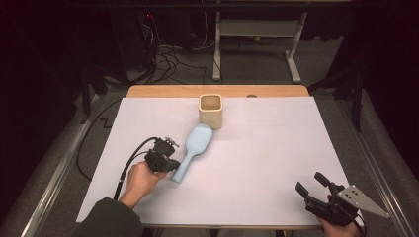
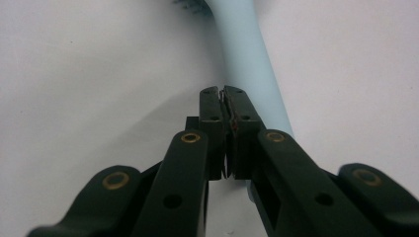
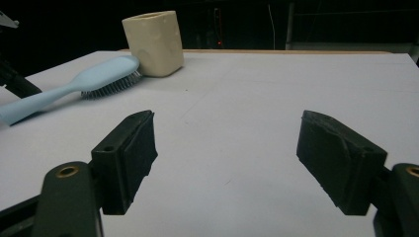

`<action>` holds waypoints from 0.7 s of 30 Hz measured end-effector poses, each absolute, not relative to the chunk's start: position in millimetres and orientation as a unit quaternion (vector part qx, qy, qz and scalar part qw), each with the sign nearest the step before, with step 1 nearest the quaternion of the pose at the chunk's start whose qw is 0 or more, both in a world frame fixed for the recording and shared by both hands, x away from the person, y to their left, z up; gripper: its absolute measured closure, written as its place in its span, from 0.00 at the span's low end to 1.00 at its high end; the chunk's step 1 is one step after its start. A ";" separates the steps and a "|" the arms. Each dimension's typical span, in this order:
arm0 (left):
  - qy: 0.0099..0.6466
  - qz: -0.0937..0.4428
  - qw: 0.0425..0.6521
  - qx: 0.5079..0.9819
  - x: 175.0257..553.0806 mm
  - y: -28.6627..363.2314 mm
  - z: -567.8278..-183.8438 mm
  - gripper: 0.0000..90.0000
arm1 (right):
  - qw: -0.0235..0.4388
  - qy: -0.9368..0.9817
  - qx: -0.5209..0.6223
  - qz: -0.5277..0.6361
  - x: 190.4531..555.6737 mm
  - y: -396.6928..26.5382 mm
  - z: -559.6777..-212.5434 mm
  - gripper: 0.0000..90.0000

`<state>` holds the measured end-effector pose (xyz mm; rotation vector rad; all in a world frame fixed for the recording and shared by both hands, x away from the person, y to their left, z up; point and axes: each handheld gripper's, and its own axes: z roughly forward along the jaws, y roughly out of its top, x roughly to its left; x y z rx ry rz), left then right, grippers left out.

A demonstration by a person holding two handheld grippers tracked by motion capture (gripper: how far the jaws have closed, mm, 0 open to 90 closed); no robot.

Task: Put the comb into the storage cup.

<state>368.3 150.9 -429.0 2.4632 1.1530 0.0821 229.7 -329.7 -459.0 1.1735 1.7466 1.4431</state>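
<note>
Blue plastic hairbrush (image 1: 193, 150) lies flat on the white-covered worktop (image 1: 267, 163), bristles down, its head touching the base of the cream square cup (image 1: 211, 111) at the far middle. Brush is not lifted and not in the cup. My guess at the job: get the brush into that cup. If so, nothing of it is done yet; grasp, lift and drop-in all remain.

Left tool (image 1: 168, 159) sits at the brush's handle end, near side. In the left gripper view the jaws are pressed together, pads nearly meeting, nothing between them; the handle (image 2: 249, 64) runs past them on the right side, just beside the tips, not clamped. So no hold on the brush. Whether a jaw touches the handle, I can't tell. My left hand (image 1: 141, 178) comes in from the bottom edge, forearm angled toward the centre, tool low over the worktop and pointing along the handle.

Right tool (image 1: 314, 189) rests at the near right corner, well apart from brush and cup. Its jaws stand wide apart, empty, aimed across the worktop toward the far left; brush (image 3: 89, 79) and cup (image 3: 153, 43) sit far off in its own view.
</note>
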 end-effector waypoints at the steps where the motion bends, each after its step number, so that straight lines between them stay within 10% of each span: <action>1: 0.414 0.030 0.209 0.885 368.3 150.9 -429.0 0.95 | 0.291 0.655 0.440 0.541 229.7 -329.7 -459.0 0.27; 21: 0.428 0.044 0.237 0.871 374.2 140.3 -413.9 0.55 | 0.291 0.656 0.439 0.540 229.7 -329.4 -459.0 0.27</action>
